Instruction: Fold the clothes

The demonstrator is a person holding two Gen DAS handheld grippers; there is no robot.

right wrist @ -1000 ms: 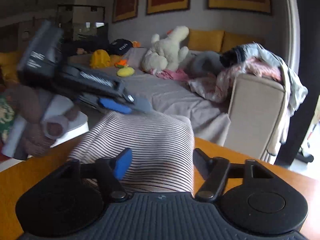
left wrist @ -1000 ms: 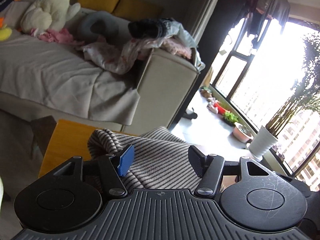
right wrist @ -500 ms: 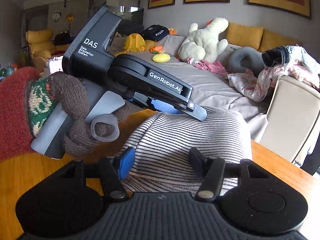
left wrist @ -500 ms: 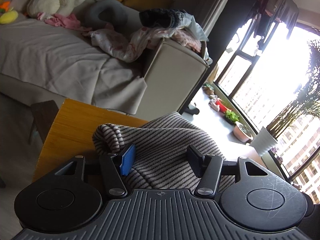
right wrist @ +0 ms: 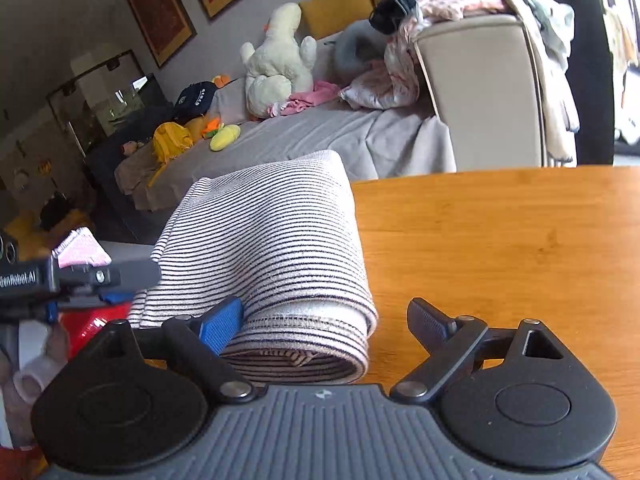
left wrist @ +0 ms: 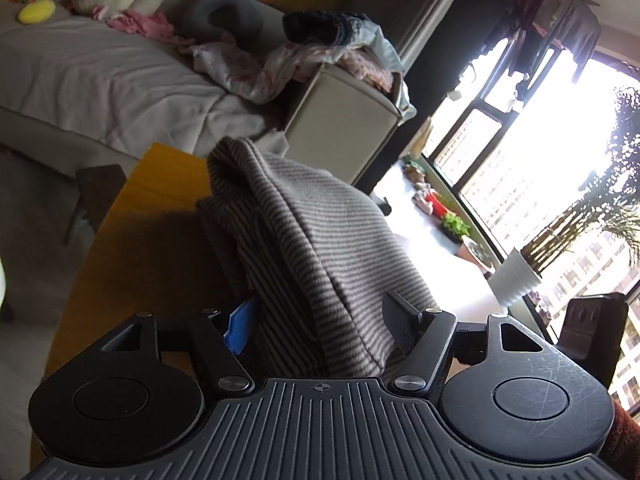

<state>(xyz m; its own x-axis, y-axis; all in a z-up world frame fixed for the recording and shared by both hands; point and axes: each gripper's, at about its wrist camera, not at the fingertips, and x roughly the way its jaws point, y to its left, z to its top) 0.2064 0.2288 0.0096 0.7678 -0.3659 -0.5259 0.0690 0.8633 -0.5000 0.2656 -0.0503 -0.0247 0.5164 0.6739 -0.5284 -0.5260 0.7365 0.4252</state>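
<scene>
Room: living room with a grey-covered sofa (right wrist: 320,136) beyond a wooden table (right wrist: 500,248).
Garment: striped top (right wrist: 272,248), folded into a thick bundle, lies on the table's left part, its rolled hem at the near end.
Right gripper (right wrist: 326,326): jaws opening; the blue pad touches the bundle's near left side, the black pad stands clear to the right over bare wood.
Left gripper (left wrist: 320,322): jaws opening, with the striped cloth humped between them; whether the pads press it I cannot tell.
Sofa clutter: white plush toy (right wrist: 280,64), pink cloth, yellow cushions, clothes heaped on the armrest (right wrist: 452,0).
Far right: bright window (left wrist: 560,160), potted plants on the sill.
</scene>
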